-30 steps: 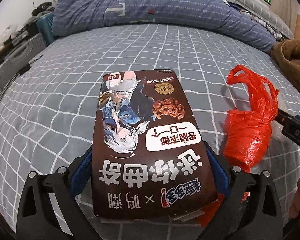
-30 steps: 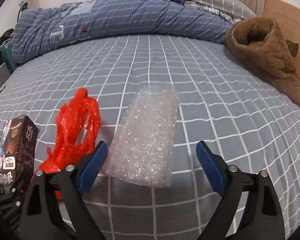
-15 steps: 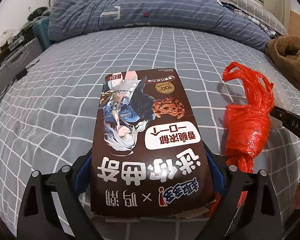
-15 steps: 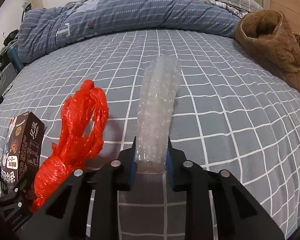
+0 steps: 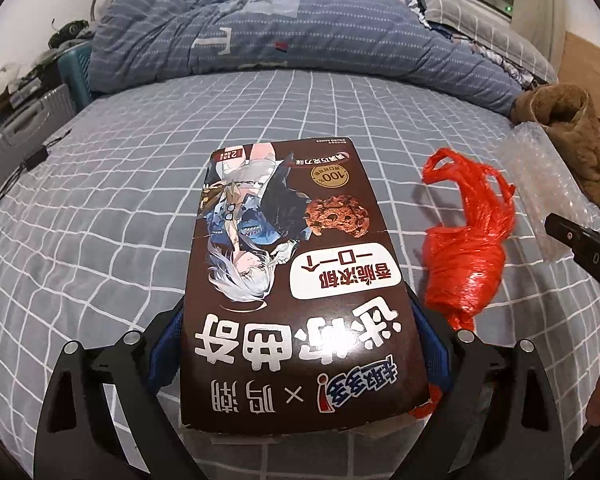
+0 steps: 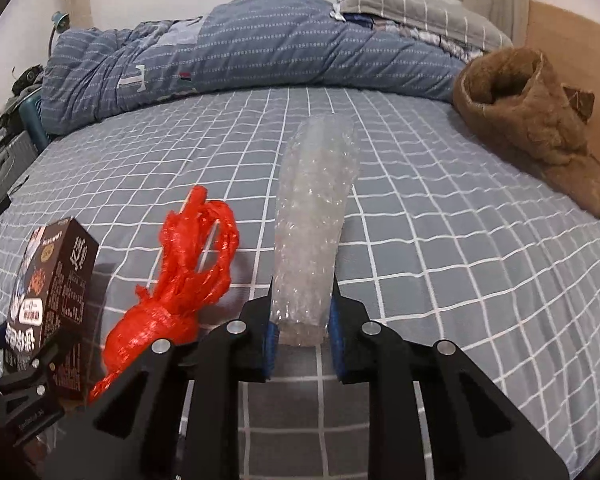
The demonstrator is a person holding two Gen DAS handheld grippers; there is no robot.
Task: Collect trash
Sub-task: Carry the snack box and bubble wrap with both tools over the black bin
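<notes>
My left gripper (image 5: 296, 344) is shut on a brown cookie box (image 5: 296, 280) with a cartoon figure printed on it, held above the bed; the box also shows at the left of the right wrist view (image 6: 52, 292). A crumpled red plastic bag (image 5: 466, 248) hangs bunched at the box's right side, seen too in the right wrist view (image 6: 180, 276). My right gripper (image 6: 302, 320) is shut on the near end of a clear bubble wrap sheet (image 6: 314, 220), squeezed into a narrow roll; the wrap also shows in the left wrist view (image 5: 540, 184).
The bed has a grey checked sheet (image 6: 460, 260). A blue striped duvet (image 5: 284, 40) lies bunched along the far side with a grey pillow (image 6: 416, 4). A brown fleece garment (image 6: 528, 120) lies at the right. A suitcase (image 5: 16, 136) stands off the left edge.
My right gripper has shut on the bubble wrap, squeezing it into a roll, and lifted its near end. My left gripper, with the box, has moved a little.
</notes>
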